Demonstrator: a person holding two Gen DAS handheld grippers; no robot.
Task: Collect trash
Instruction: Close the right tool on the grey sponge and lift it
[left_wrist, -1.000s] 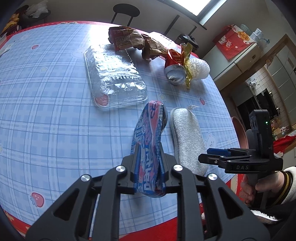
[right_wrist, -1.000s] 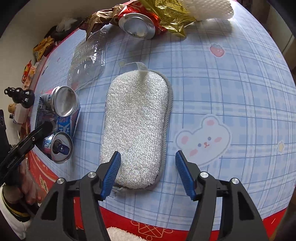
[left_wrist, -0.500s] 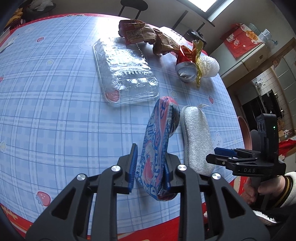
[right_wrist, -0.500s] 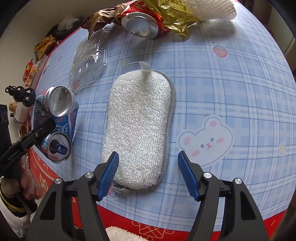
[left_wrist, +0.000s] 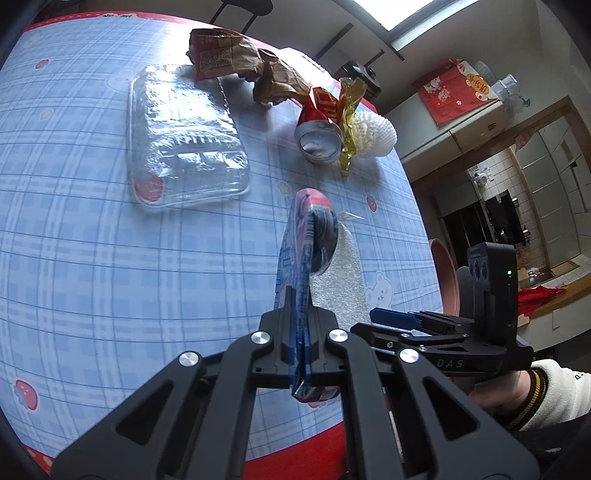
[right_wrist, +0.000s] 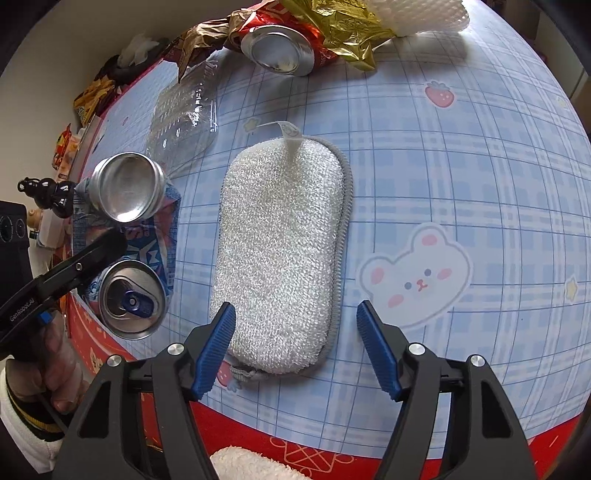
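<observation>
Trash partly gathered: left gripper (left_wrist: 300, 334) clamps flattened blue can (left_wrist: 303, 258), lifted over table (left_wrist: 92, 258); right gripper (right_wrist: 295, 347), empty and narrowing, straddles white sponge (right_wrist: 280, 251); red can (left_wrist: 319, 127), clear tray (left_wrist: 184, 133), brown wrapper (left_wrist: 236, 59) left on table

1. Looking like a home dining area w/ kitchen adjoining.
2. Table (left_wrist: 74, 229) wearing a blue plaid oilcloth w/ bears & strawberries, red trim.
3. White-tiled kitchen (left_wrist: 517, 206) showing thru an open doorway (left_wrist: 491, 218), dark appliances standing inside.
4. Red festive bag (left_wrist: 456, 88) sitting on a cabinet (left_wrist: 469, 129); chair (left_wrist: 243, 11) standing at far edge.
5. Snack packets (right_wrist: 88, 99) piling up by the wall.
</observation>
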